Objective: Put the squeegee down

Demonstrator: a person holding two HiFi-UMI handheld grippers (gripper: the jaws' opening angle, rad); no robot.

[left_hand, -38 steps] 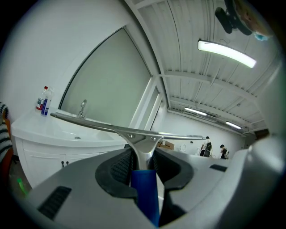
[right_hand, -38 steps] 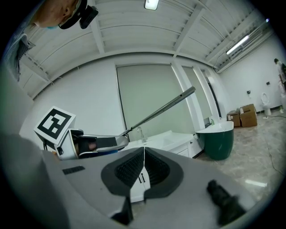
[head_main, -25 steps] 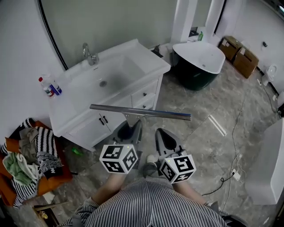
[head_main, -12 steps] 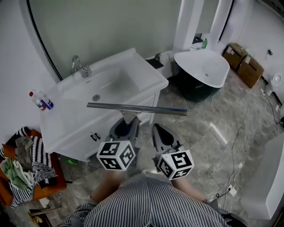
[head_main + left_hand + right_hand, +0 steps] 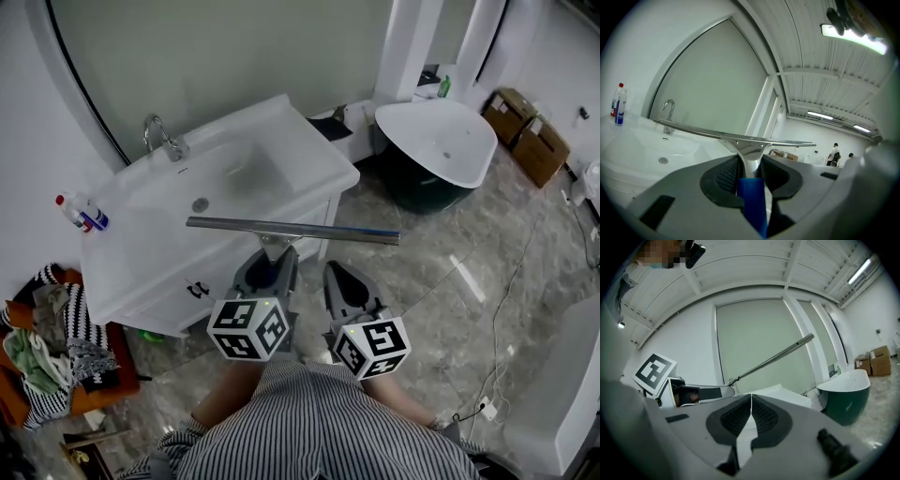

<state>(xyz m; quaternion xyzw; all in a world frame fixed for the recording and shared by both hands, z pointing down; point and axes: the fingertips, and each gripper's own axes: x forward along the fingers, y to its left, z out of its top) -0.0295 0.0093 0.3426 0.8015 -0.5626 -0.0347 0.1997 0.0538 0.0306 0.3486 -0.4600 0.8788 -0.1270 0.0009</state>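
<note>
The squeegee (image 5: 291,230) is held up in the air in front of the person, its metal blade level and, in the head view, lying across the front edge of the white vanity (image 5: 141,253). The left gripper (image 5: 271,262) has its jaws part-way closed on the squeegee's blue handle, pads pressing the neck from both sides. Just beside it, the right gripper (image 5: 343,281) is empty, its jaws closed together, with a green tub (image 5: 436,141) farther right.
</note>
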